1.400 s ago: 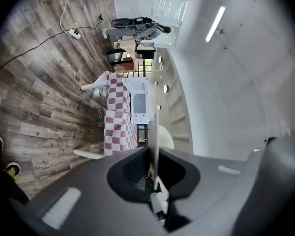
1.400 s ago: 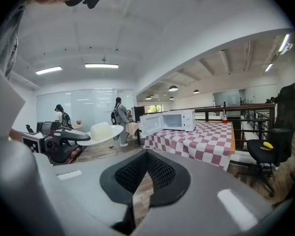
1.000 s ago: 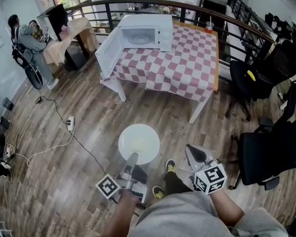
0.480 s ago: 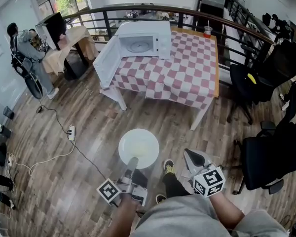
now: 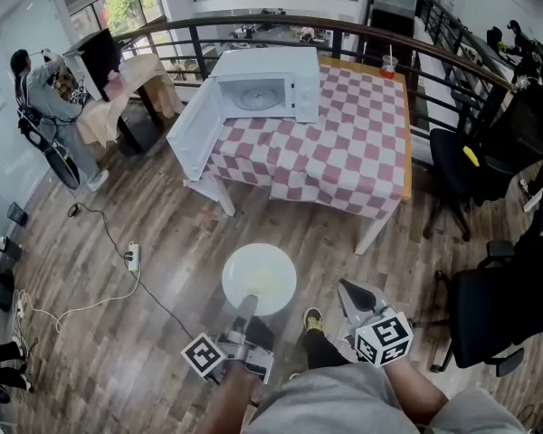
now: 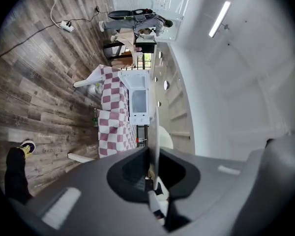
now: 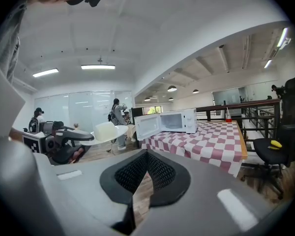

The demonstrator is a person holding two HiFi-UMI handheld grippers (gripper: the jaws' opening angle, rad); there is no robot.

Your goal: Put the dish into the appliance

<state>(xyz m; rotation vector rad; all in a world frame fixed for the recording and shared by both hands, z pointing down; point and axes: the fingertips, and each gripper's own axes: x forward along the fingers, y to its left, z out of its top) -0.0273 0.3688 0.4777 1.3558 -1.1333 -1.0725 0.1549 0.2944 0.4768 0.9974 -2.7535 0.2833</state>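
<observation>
A white round dish [image 5: 259, 277] is held level over the wood floor, and my left gripper [image 5: 246, 306] is shut on its near rim. In the left gripper view the dish [image 6: 155, 127] shows edge-on between the jaws. The white microwave [image 5: 264, 81] stands on the far left corner of the checkered table [image 5: 344, 143], with its door [image 5: 194, 125] swung open to the left and its cavity empty. My right gripper [image 5: 348, 290] hovers right of the dish, shut and holding nothing. The right gripper view shows the dish [image 7: 108, 130], the left gripper [image 7: 64, 139] and the microwave [image 7: 169, 121] ahead.
Black office chairs [image 5: 493, 301] [image 5: 471, 165] stand to the right of the table. A power strip with cable [image 5: 133, 259] lies on the floor at left. A railing [image 5: 344, 30] runs behind the table. A person [image 5: 45, 89] stands by a desk at far left. A red cup [image 5: 388, 66] sits on the table's far edge.
Both grippers and the dish have moved forward toward the table, which now sits a little nearer in the head view. The left gripper's hold on the dish is unchanged.
</observation>
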